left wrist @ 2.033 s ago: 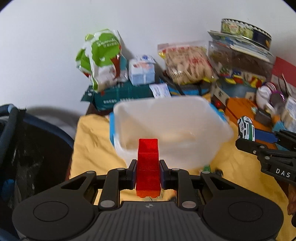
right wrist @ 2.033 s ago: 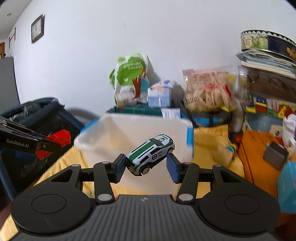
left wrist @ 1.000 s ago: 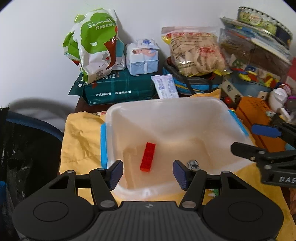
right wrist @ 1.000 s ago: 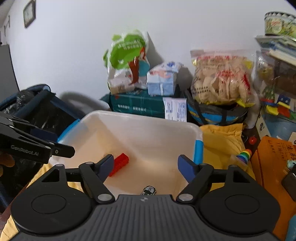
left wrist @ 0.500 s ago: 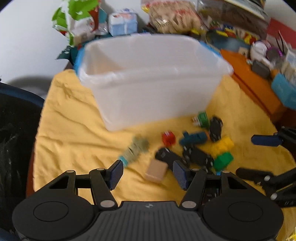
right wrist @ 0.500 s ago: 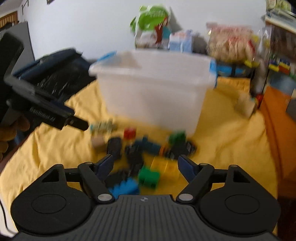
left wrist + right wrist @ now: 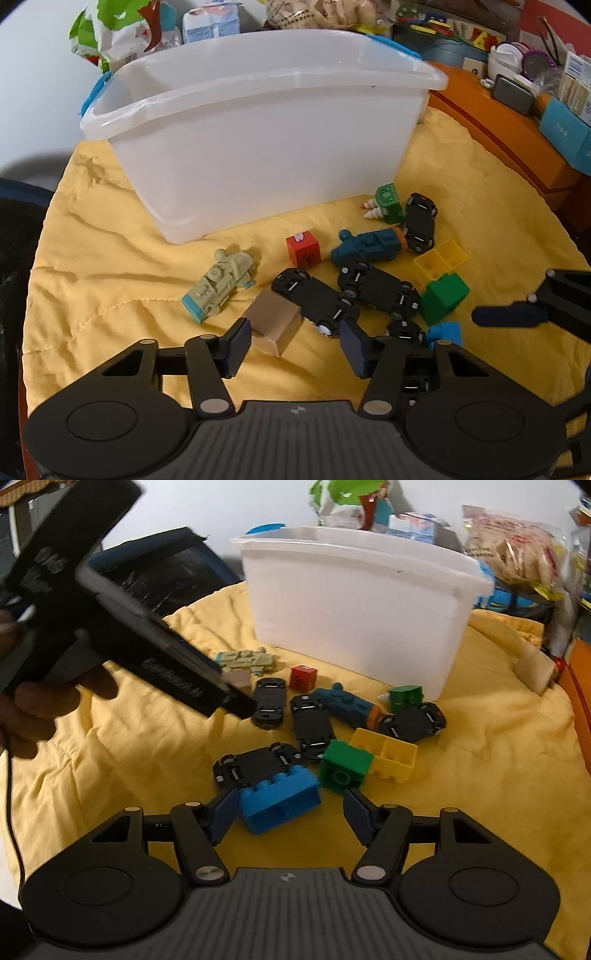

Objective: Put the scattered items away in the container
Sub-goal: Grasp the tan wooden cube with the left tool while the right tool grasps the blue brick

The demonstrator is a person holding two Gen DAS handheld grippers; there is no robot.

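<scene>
- Left gripper (image 7: 293,341) is down over the yellow cloth (image 7: 110,266), jaws closing around the tan block (image 7: 274,322). The block sits between the pads but nothing pinches it yet; its left pad is just beside the block, the right pad well off it and next to an upside-down black car (image 7: 314,301).
- To do this well, I'd shift that gripper a touch left so the block is centred and the right pad doesn't snag the car.
- Right gripper (image 7: 288,812) is closing too, with the blue brick (image 7: 280,799) between its pads. The left pad is at the brick's edge and the right pad is apart from it, so no grip yet.
- The green brick (image 7: 345,766) sits just beside that right pad; best keep it outside the squeeze and lift straight up.
- The white tub (image 7: 258,140) stands behind the pile, near both grippers, so it's a short carry over the rim.
- The left view shows the tub's open top edge and the orange box at right; its inside is hidden from both.
- The right view alone shows the hand (image 7: 33,701) on the left gripper's handle, and the blue brick whole.
</scene>
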